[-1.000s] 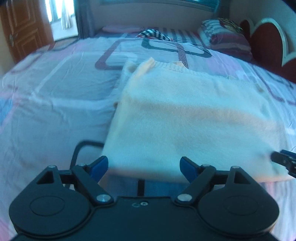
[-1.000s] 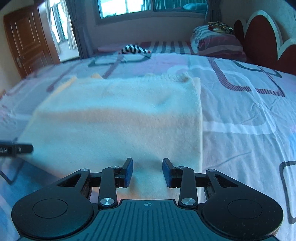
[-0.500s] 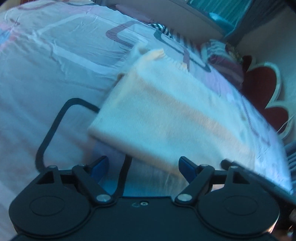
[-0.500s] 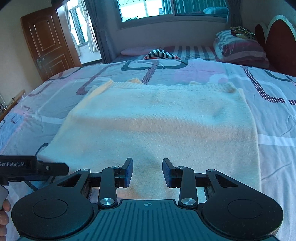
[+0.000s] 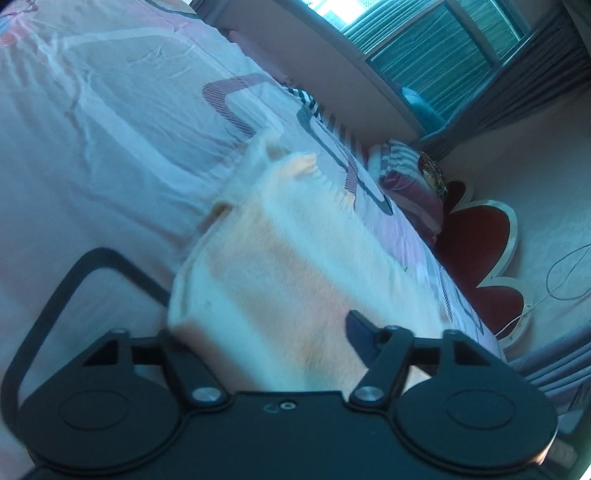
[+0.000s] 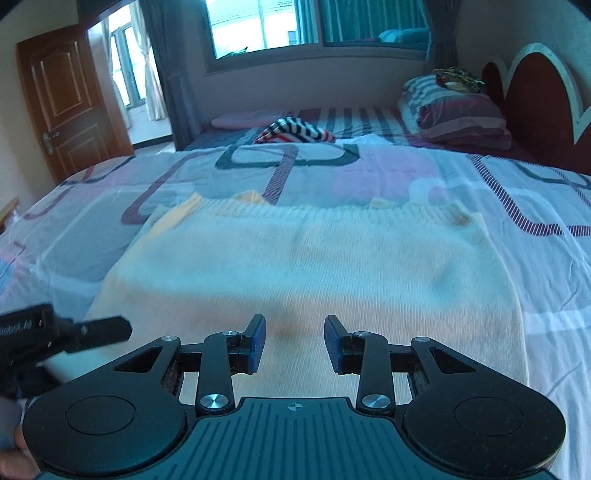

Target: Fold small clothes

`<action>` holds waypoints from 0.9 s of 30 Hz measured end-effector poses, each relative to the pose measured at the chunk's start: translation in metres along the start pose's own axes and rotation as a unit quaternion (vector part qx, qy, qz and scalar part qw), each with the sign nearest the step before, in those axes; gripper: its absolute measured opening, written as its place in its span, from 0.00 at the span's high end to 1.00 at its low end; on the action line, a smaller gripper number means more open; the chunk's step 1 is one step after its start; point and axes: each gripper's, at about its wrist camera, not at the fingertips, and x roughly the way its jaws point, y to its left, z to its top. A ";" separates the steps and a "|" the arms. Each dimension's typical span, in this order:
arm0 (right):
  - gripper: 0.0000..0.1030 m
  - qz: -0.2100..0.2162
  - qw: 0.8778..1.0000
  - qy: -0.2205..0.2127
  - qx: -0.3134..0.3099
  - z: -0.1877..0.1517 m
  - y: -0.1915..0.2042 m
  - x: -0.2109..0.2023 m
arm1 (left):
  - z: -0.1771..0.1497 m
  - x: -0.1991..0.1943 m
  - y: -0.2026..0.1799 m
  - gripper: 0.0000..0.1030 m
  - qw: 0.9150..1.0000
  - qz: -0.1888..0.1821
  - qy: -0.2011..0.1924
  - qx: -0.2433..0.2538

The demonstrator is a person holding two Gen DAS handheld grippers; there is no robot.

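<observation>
Sweater [image 6: 306, 280], a cream ribbed knit, lies flat on the bed [image 6: 535, 206] already folded into a broad rectangle; I judge a further fold is left. The bed's sheet is thin, smooth and faintly creased. The left tool [image 5: 266, 332] has just been closing around the sweater's near corner, cloth between its jaws; whether it pinches, I cannot tell. The right tool [image 6: 294, 343] hangs released over the near edge.

Bed [image 6: 461, 177], window [image 6: 266, 26] (daylit), wooden door [image 6: 62, 96].
</observation>
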 end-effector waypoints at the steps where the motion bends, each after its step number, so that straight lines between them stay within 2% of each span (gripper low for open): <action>1: 0.66 -0.006 1.000 -0.002 -0.001 0.003 0.002 0.005 | 0.001 0.002 0.002 0.46 1.000 -0.005 -0.001 -0.002; 5: 0.66 -0.033 0.999 -0.005 -0.012 0.011 0.008 0.023 | 0.009 0.011 0.012 0.74 1.000 -0.014 0.004 -0.019; 8: 0.66 -0.042 0.999 0.016 -0.021 0.006 0.010 0.040 | 0.010 0.015 0.017 0.86 1.000 -0.014 0.006 -0.019; 10: 0.66 -0.056 0.997 0.012 -0.054 0.000 0.016 0.046 | 0.010 0.015 0.018 0.86 1.000 -0.013 0.006 -0.013; 12: 0.66 -0.055 0.997 0.015 -0.051 0.005 0.016 0.044 | 0.010 0.015 0.016 0.87 1.000 -0.009 0.005 -0.005; 14: 0.66 -0.047 0.998 -0.009 -0.040 0.007 0.013 0.037 | 0.009 0.014 0.014 0.89 1.000 -0.005 0.003 -0.002; 16: 0.66 -0.044 0.997 0.016 -0.056 0.002 0.014 0.051 | 0.009 0.013 0.011 0.92 1.000 0.001 0.000 -0.002; 18: 0.66 -0.046 0.997 0.001 -0.069 -0.003 0.015 0.055 | 0.011 0.010 0.006 0.93 1.000 0.008 -0.004 0.004; 27: 0.66 -0.021 0.997 -0.003 -0.081 -0.004 0.009 0.054 | 0.011 -0.001 -0.038 0.94 0.996 0.030 -0.036 0.078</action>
